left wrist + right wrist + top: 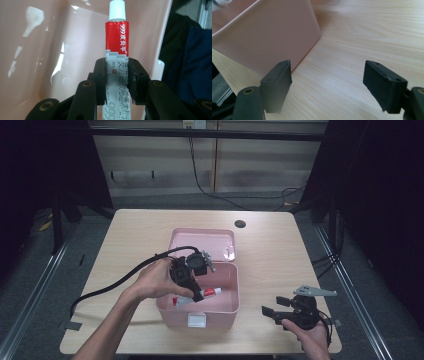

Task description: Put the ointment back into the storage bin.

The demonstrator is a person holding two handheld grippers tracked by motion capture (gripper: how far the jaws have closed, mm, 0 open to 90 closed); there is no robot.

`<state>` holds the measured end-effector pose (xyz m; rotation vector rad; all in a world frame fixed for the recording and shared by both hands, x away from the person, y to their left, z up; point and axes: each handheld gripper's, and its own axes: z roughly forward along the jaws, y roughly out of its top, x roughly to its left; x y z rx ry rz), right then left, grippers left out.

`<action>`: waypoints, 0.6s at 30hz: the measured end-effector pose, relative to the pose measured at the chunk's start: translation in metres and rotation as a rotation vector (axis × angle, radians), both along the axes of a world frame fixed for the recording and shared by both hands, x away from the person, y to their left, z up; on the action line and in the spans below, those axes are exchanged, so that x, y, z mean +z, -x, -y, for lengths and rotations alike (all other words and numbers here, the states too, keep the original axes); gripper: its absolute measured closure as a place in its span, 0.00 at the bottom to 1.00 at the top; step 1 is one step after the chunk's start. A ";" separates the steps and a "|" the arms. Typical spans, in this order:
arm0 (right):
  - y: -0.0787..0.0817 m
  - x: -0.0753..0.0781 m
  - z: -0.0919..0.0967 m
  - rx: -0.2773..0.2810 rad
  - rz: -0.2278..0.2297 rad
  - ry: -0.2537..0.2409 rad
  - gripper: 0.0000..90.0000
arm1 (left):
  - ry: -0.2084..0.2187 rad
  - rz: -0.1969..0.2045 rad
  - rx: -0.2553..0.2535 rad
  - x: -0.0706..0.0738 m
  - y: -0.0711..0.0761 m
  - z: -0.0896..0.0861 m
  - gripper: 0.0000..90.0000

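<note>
High view, going left to right: the left hand [159, 279] reaches in from about seven o'clock and holds the left claw [196, 293] tipped down into the open pink box [230, 292], which sits near the middle of the tabletop [130, 235]. Its lid [202, 237] is swung back toward twelve o'clock, flat behind the box, which leaves the inside free to reach from above. Left claw is clamped on the tube [197, 296], a red and white one that lies low in the box with its cap toward three o'clock. In the left gripper view the two pads press the tube [117, 50] across its flat silver body, below the red band and well short of the white cap [117, 10]; gripping the flat, soft part likely gives the pads more to bite on than the hard round cap would. Pink wall [50, 50] is close behind the tube, so I judge it is being set down inside or lifted out; which one I cannot tell

Over at four o'clock from the box, the right hand [312, 335] rests the right claw [274, 307] low above the tabletop, its jaws standing well apart with nothing between them. In the right gripper view it points past the box corner [312, 27], apparently kept clear and ready
</note>
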<state>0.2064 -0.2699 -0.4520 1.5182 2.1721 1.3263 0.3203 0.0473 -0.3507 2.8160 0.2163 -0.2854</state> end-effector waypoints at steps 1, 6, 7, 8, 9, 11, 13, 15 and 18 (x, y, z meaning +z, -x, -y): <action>0.000 0.000 0.000 -0.001 0.000 0.000 0.25 | -0.008 0.000 0.000 -0.002 0.000 0.001 0.79; 0.000 0.000 0.000 -0.004 0.000 -0.003 0.25 | -0.029 -0.020 -0.005 -0.012 -0.001 0.008 0.79; 0.000 0.000 0.000 -0.005 0.001 -0.002 0.25 | -0.022 -0.020 -0.011 -0.013 -0.002 0.009 0.79; 0.000 0.000 0.000 -0.004 0.000 -0.001 0.25 | -0.021 -0.036 -0.017 -0.016 -0.002 0.010 0.79; 0.000 0.000 0.000 -0.002 -0.002 -0.002 0.25 | -0.032 -0.042 -0.031 -0.019 -0.002 0.012 0.79; 0.000 0.000 0.000 -0.001 -0.001 -0.002 0.25 | -0.051 -0.046 -0.046 -0.024 -0.001 0.015 0.79; 0.000 0.000 0.000 0.000 0.001 -0.003 0.24 | -0.063 -0.047 -0.046 -0.028 -0.001 0.017 0.79; 0.001 0.001 0.000 0.001 0.001 -0.004 0.24 | -0.074 -0.051 -0.054 -0.032 -0.001 0.018 0.79; 0.001 0.001 0.000 -0.002 0.001 -0.005 0.24 | -0.082 -0.059 -0.065 -0.035 0.000 0.020 0.79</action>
